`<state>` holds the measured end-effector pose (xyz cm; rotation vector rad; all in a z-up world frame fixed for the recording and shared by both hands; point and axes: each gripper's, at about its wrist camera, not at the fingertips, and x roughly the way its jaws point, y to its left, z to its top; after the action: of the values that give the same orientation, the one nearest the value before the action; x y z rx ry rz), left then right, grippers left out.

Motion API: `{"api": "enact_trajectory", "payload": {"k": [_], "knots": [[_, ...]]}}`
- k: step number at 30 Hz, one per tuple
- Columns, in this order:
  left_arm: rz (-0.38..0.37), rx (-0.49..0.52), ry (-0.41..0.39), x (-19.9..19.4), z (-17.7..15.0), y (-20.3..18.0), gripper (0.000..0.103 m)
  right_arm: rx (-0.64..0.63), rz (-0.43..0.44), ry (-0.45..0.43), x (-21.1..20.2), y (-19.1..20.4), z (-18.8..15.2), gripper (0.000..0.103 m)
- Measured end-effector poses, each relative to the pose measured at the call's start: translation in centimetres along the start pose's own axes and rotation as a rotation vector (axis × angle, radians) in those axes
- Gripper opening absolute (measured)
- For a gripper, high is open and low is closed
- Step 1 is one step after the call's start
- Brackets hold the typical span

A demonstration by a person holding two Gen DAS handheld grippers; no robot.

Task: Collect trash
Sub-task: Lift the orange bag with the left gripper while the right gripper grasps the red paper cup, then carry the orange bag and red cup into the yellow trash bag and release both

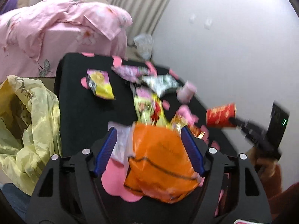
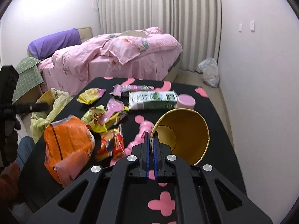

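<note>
Left gripper (image 1: 149,140) jaws spread, orange bag (image 1: 160,160) lying between them, contact blurred; right gripper (image 2: 151,145) clamped on paper cup (image 2: 185,130) rim, cup base hidden

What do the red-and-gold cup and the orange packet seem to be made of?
Cup: probably coated paperboard, with a thin rolled rim, glossy gold lining and printed red outside. Orange packet: likely thin plastic film; it looks crinkled, shiny and partly see-through.
</note>
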<state>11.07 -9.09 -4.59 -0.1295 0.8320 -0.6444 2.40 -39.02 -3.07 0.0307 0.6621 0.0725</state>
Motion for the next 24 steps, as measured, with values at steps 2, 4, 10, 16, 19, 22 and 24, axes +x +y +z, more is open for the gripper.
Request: {"api": "enact_trajectory", "payload": {"k": [2, 4, 10, 16, 19, 22, 24], "knots": [[0.059, 0.018, 0.046, 1.4, -0.9, -0.4, 0.067, 0.012, 0.006, 0.006, 0.1, -0.1, -0.5, 0.006], [0.098, -0.029, 0.113, 3.0, -1.8, 0.1, 0.066, 0.009, 0.005, 0.009, 0.1, 0.1, -0.8, 0.006], [0.077, -0.064, 0.107, 2.2, -2.3, -0.1, 0.020, -0.024, 0.001, -0.002, -0.4, 0.6, -0.9, 0.006], [0.110, 0.008, -0.085, -4.1, 0.0, -1.6, 0.020, -0.036, 0.027, -0.046, -1.7, 1.3, 0.2, 0.006], [0.215, 0.035, -0.193, -7.0, 1.7, -0.9, 0.020, -0.056, 0.050, -0.065, -2.3, 2.2, 1.2, 0.006], [0.345, 0.005, -0.258, -9.3, 3.1, 1.5, 0.020, -0.086, 0.075, -0.088, -2.6, 3.4, 2.5, 0.006], [0.421, -0.027, -0.283, -10.6, 3.5, 3.8, 0.020, -0.103, 0.113, -0.099, -2.5, 4.5, 3.7, 0.006]]}}
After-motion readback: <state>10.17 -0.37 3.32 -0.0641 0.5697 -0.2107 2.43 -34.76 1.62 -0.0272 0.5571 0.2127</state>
